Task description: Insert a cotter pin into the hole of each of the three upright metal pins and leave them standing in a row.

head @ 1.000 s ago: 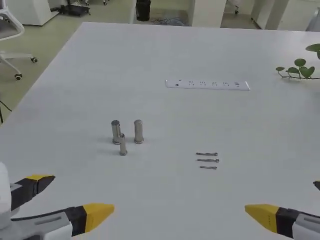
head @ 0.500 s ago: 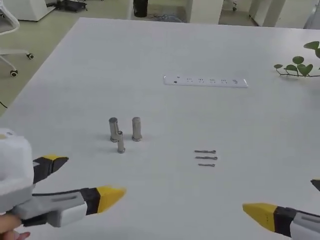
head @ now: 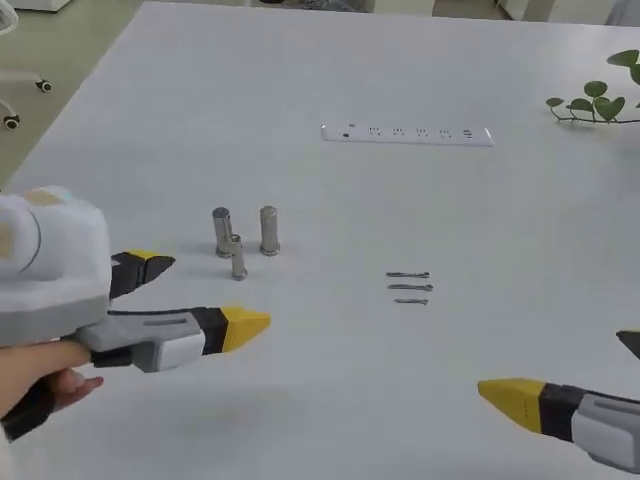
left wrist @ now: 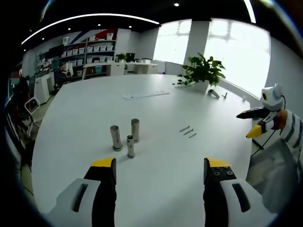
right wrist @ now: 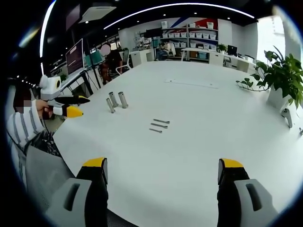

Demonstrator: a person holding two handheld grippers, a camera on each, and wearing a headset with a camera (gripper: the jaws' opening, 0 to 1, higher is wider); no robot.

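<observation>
Left gripper (left wrist: 160,163) and right gripper (right wrist: 162,165): released, empty. Bare table (head: 330,390) separates them from pins (head: 268,230) and cotters (head: 410,287), well clear of edges.

An open-plan office or lab: a big white tabletop (head: 300,80) with a power strip (head: 406,134), shelves (left wrist: 92,49) of storage bins, a potted plant (left wrist: 201,71), large windows (left wrist: 236,52), ceiling spotlights (left wrist: 176,4)

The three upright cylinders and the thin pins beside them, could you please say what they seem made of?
Three upright grey cylinders: likely metal, satin sheen with pale highlights. Three thin grey cotter pins: probably metal wire, similar glint; too small to confirm.
</observation>
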